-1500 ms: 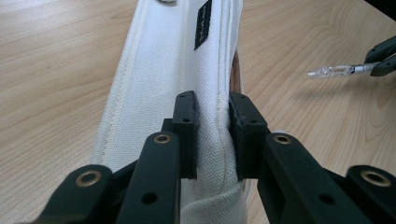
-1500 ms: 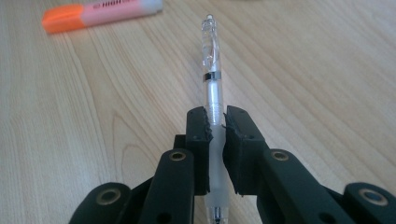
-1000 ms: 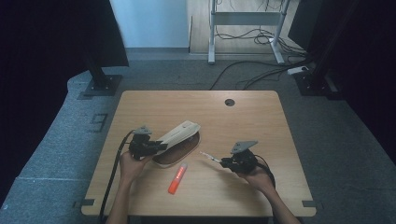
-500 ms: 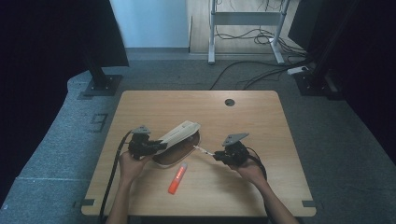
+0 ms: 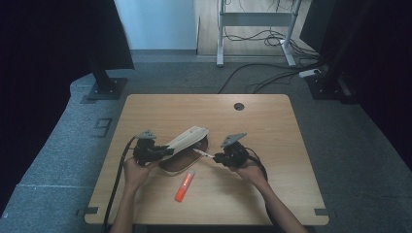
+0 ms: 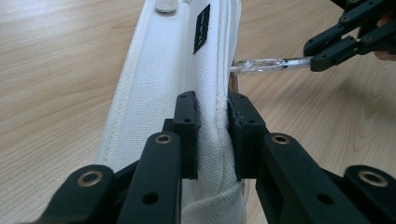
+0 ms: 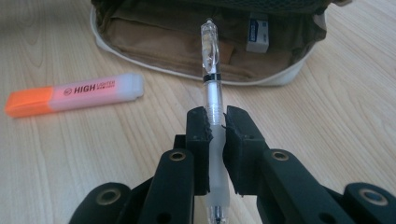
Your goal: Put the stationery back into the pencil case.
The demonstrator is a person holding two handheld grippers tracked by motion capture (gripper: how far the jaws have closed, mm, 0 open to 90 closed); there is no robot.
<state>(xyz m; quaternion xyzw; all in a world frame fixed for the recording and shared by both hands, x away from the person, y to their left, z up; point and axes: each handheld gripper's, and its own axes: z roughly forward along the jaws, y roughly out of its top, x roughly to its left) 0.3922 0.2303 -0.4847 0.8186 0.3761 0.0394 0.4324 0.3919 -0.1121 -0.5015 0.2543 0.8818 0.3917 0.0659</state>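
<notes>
Your left gripper (image 6: 212,135) clamps the raised lid of the white pencil case (image 6: 173,74) at the table's middle. Your right gripper (image 7: 215,140) pinches a clear pen (image 7: 212,88), its tip at the case's open mouth, with an orange highlighter (image 7: 74,93) lying nearer you.

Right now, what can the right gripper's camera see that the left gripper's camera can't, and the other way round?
Right gripper view alone: the brown inside of the open pencil case, a small white eraser tucked in it, and the orange highlighter lying on the table.

Left gripper view alone: the case's cream outer flap with its little black label, pinched by the left gripper, and the right gripper seen from outside.

Both: the clear pen held by the right gripper, the case itself, and the wooden tabletop.
</notes>
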